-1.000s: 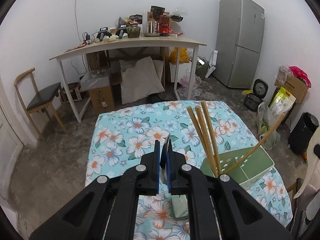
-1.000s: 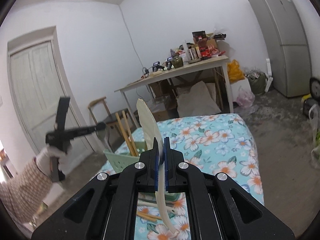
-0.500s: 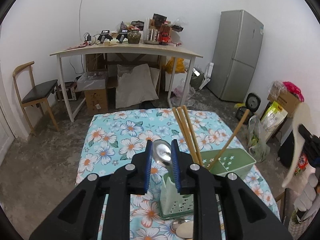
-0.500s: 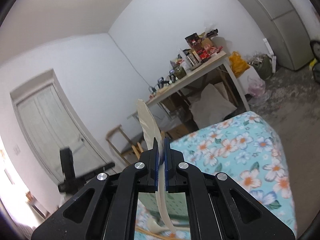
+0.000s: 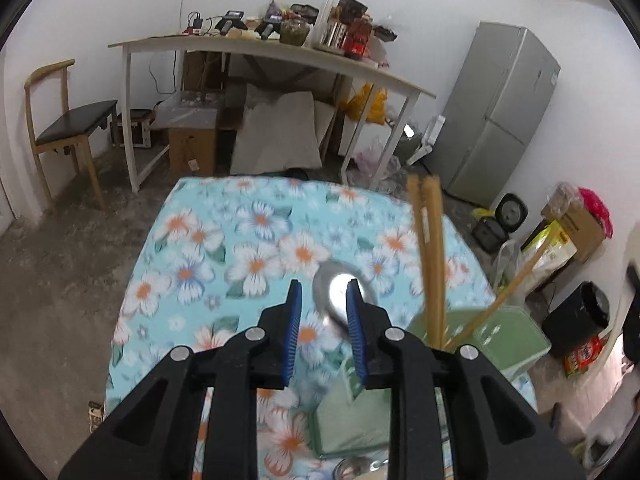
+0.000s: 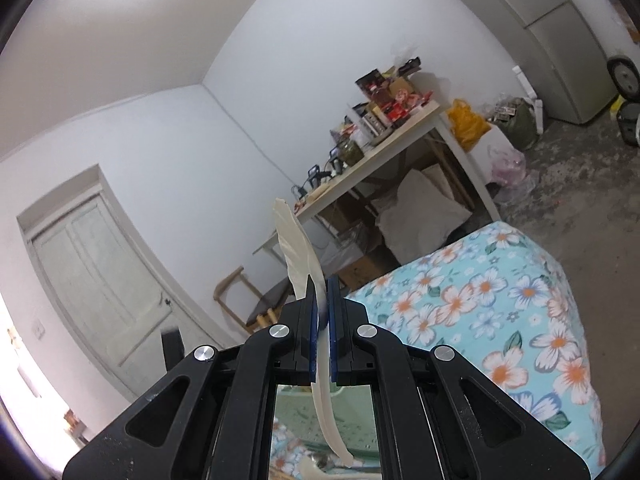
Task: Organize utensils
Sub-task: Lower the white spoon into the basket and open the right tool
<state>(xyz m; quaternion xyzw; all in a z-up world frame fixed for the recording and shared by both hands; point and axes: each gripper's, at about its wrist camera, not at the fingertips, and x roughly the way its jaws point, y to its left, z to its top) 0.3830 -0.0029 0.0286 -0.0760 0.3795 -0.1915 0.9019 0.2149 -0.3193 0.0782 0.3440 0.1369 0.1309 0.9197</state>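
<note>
- The left tool (image 5: 322, 300) is matte black plastic, two angular arms with triangular cut-outs.
- Ribbed blue pads (image 5: 295, 332) line the inner faces of its fingers.
- Round silver screws (image 5: 254, 334) mark the pivots, four across.
- The right tool (image 6: 322, 308) is built the same: black frame, blue pads, silver screws, faint dusty scuffs on its left arm.

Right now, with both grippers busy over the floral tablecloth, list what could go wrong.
1. The left gripper has just been opening; the shiny metal spoon stands between its blue pads, apparently loose, and could tip out of the green plastic utensil holder onto the floral tablecloth.
2. Lowering the cream-coloured flat rice paddle, clamped in the right gripper, may knock the leaning wooden chopsticks.
</note>
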